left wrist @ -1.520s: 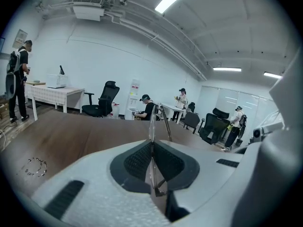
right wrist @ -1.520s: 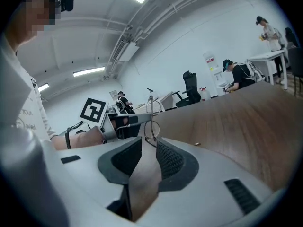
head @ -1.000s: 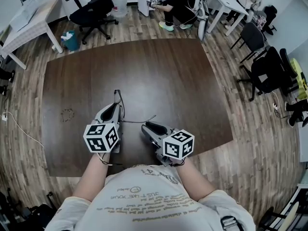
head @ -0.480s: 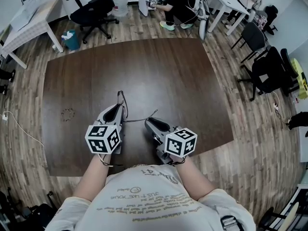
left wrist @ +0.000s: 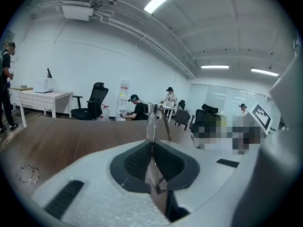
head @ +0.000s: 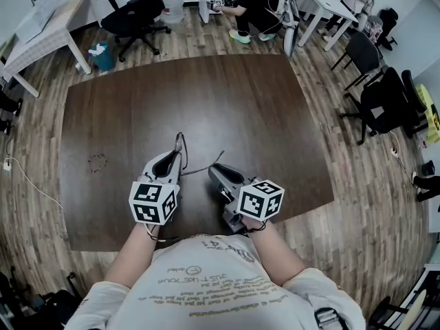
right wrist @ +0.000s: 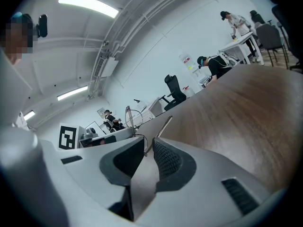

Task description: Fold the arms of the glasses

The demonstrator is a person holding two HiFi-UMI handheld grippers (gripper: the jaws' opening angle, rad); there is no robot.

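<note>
**Glasses held over the table, arm not yet folded.**
Your left gripper [head: 176, 157] is clamped on the frame of the glasses [left wrist: 151, 122], over the near part of the table [head: 240, 102]. Your right gripper [head: 215, 169] has just been closing; its jaws stand apart around the outstretched arm [right wrist: 163, 126], so the folding remains. No brand shows, and your shirt's print is illegible.

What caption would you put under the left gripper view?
Left gripper shut on the glasses, brown table beyond.
</note>
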